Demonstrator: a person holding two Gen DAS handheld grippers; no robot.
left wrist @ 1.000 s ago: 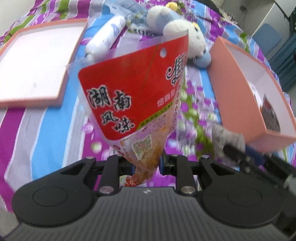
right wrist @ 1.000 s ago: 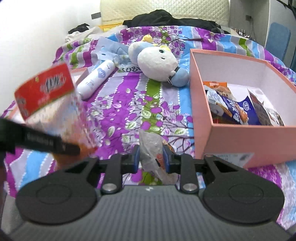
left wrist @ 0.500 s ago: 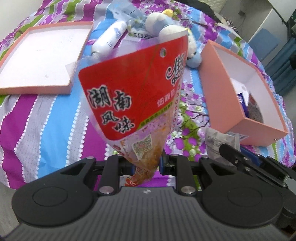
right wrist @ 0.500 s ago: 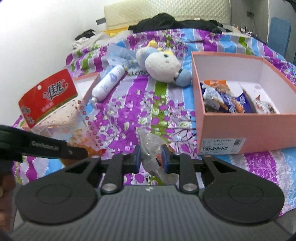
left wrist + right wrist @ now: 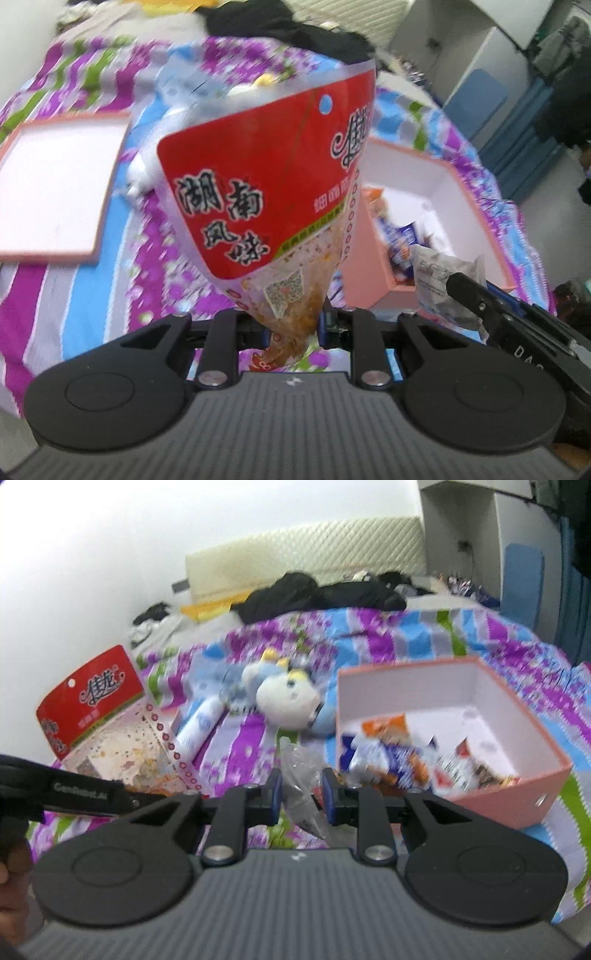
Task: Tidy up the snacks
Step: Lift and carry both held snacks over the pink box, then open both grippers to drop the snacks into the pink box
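Carry step, judged: both snacks lifted clear of the bedspread (image 5: 258,738), en route to the pink box (image 5: 532,775) on the right. Left gripper (image 5: 291,325) clenched on bottom corner of the red snack bag (image 5: 266,192), bag standing up and fanning out above the jaws. Right gripper (image 5: 302,794) clamped on a small clear crinkly packet (image 5: 301,771), pinched between the blue pads. Next move probably calls for swinging right and over the box rim, then releasing one at a time; box open-topped, already partly filled with wrapped snacks (image 5: 391,760) along its near-left side, far side bare. Red bag: glossy red label with white Chinese characters, clear lower part showing orange-brown contents, hang hole near top. Box lid (image 5: 55,192) lying far left. Plush toy (image 5: 288,698) and white tube (image 5: 201,727) on the bed beyond, not snacks.
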